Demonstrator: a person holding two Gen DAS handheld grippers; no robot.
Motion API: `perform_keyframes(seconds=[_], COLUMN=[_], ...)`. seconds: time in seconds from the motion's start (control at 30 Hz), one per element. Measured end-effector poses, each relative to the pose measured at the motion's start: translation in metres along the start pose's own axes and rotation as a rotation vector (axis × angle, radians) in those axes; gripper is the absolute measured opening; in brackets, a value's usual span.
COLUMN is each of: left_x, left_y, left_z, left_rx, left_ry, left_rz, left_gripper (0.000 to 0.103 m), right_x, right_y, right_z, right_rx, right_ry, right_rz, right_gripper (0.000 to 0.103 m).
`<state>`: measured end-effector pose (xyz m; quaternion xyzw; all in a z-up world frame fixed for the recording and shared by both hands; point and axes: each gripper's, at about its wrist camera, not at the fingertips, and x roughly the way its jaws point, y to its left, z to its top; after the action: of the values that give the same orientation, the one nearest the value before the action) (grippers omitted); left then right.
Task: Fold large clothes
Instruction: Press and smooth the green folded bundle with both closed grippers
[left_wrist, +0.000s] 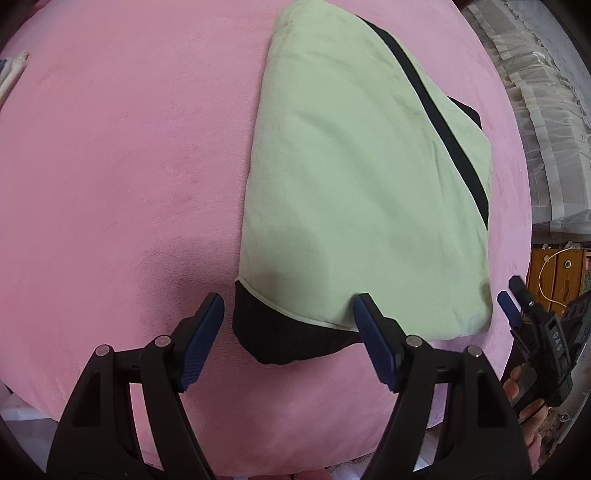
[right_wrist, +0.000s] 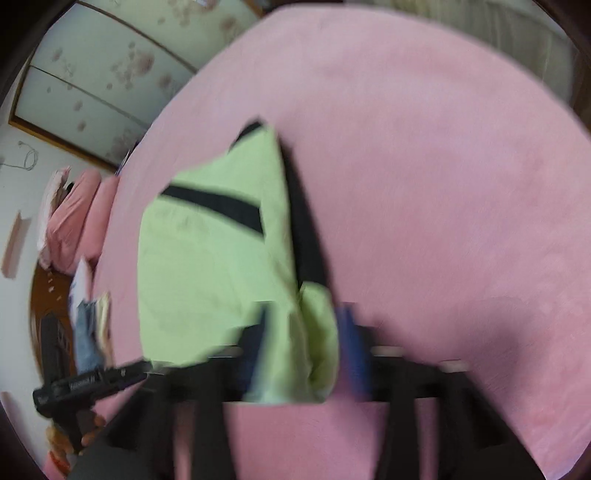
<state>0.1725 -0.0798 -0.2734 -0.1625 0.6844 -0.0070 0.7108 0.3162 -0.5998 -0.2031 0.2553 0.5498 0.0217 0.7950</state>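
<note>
Pink bed (left_wrist: 110, 166), green garment (left_wrist: 351, 166) folded lengthwise, running from lower center to top of frame; left tool (left_wrist: 288, 314) released at its near black hem, right tool (right_wrist: 301, 332) clenched on its corner.

The only lettering is faint white characters on the right gripper (left_wrist: 511, 295) body at four o'clock, too unclear to read.

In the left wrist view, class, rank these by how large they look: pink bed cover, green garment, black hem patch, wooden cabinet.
1. pink bed cover
2. green garment
3. black hem patch, though nearness to the camera enlarges it
4. wooden cabinet, far off and cut by the frame edge, so its true size is unsure
</note>
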Motion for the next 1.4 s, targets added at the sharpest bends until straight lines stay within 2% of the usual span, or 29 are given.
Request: perform_keyframes(seconds=[0.07,0.17,0.23,0.27,0.37,0.43,0.47,0.5,0.57,0.63,0.67,0.73,0.8,0.83,0.87,0.9,0.93,1.0,1.1,1.13,1.17,1.23,1.27,1.3,1.33,1.37,1.4], left_x=[0.004,0.006,0.009,0.010,0.012,0.013,0.015,0.018,0.019,0.018,0.017,0.018,0.021,0.020,0.018,0.014,0.011,0.001,-0.004,0.000,0.005,0.018,0.023,0.027,0.032,0.038,0.044], left_y=[0.001,-0.002,-0.005,-0.006,-0.004,0.005,0.006,0.006,0.006,0.002,-0.002,-0.009,-0.017,-0.020,-0.023,-0.029,-0.035,-0.043,-0.057,-0.061,-0.065,-0.065,-0.066,-0.068,-0.067,-0.068,-0.069], left_z=[0.001,-0.002,-0.003,-0.003,-0.003,-0.005,-0.003,-0.003,-0.003,-0.004,-0.004,-0.004,-0.005,-0.005,-0.005,-0.005,-0.006,-0.009,-0.011,-0.011,-0.009,-0.008,-0.008,-0.009,-0.011,-0.011,-0.013], left_rx=[-0.009,-0.011,-0.015,-0.016,-0.024,-0.036,-0.046,-0.061,-0.077,-0.062,-0.043,-0.005,0.031,0.051,0.066,0.089,0.103,0.155,0.207,0.219,0.218,0.208,0.207,0.216,0.230,0.247,0.272], left_ry=[0.004,0.001,-0.001,-0.002,-0.008,-0.003,0.006,0.016,0.029,0.028,0.025,0.026,0.034,0.030,0.027,0.020,0.003,-0.046,-0.071,-0.055,-0.032,0.025,0.035,0.027,0.018,0.008,0.005], left_rz=[0.000,0.007,0.007,0.010,0.035,0.034,0.027,0.020,0.017,0.037,0.055,0.078,0.103,0.116,0.111,0.099,0.107,0.068,-0.022,-0.035,-0.028,-0.005,0.007,0.024,0.046,0.092,0.142], left_gripper=[0.070,0.070,0.070,0.070,0.070,0.070,0.070,0.070,0.070,0.070,0.070,0.070,0.069,0.064,0.048,0.042,0.038,0.020,0.019,0.019,0.019,0.019,0.019,0.018,0.015,0.004,0.001], right_x=[-0.002,0.020,0.035,0.037,0.026,0.017,0.015,0.013,0.007,-0.002,-0.006,-0.022,-0.034,-0.038,-0.039,-0.041,-0.047,-0.082,-0.125,-0.136,-0.143,-0.131,-0.124,-0.110,-0.100,-0.090,-0.081], right_y=[-0.006,-0.015,-0.005,-0.003,0.006,0.006,0.009,0.011,0.018,0.027,0.026,0.001,-0.023,-0.028,-0.026,-0.022,-0.020,-0.016,0.004,0.007,0.014,0.023,0.024,0.025,0.031,0.032,0.027], right_z=[0.008,0.012,0.008,0.006,0.000,-0.004,-0.006,-0.008,-0.011,-0.016,-0.016,-0.018,-0.027,-0.031,-0.034,-0.040,-0.042,-0.040,-0.040,-0.041,-0.045,-0.048,-0.052,-0.060,-0.066,-0.075,-0.085], right_rx=[0.016,0.056,0.050,0.028,-0.022,-0.011,0.001,0.005,-0.051,-0.139,-0.143,-0.094,-0.045,-0.084,-0.146,-0.264,-0.303,-0.295,-0.334,-0.353,-0.366,-0.328,-0.307,-0.282,-0.282,-0.297,-0.323], right_ry=[0.012,0.180,0.219,0.213,0.185,0.183,0.198,0.218,0.231,0.220,0.211,0.197,0.232,0.255,0.277,0.313,0.307,0.187,0.004,-0.025,-0.040,0.041,0.093,0.184,0.227,0.276,0.305], right_rz=[0.011,0.048,0.019,0.007,0.000,0.086,0.161,0.199,0.146,0.054,0.025,-0.106,-0.157,-0.220,-0.309,-0.467,-0.494,-0.411,-0.226,-0.169,-0.063,0.115,0.170,0.232,0.244,0.229,0.159], right_gripper=[0.075,0.037,0.030,0.022,0.016,0.012,0.011,0.010,0.009,0.009,0.008,0.008,0.009,0.009,0.008,0.008,0.008,0.009,0.009,0.009,0.009,0.009,0.009,0.008,0.008,0.003,0.001])
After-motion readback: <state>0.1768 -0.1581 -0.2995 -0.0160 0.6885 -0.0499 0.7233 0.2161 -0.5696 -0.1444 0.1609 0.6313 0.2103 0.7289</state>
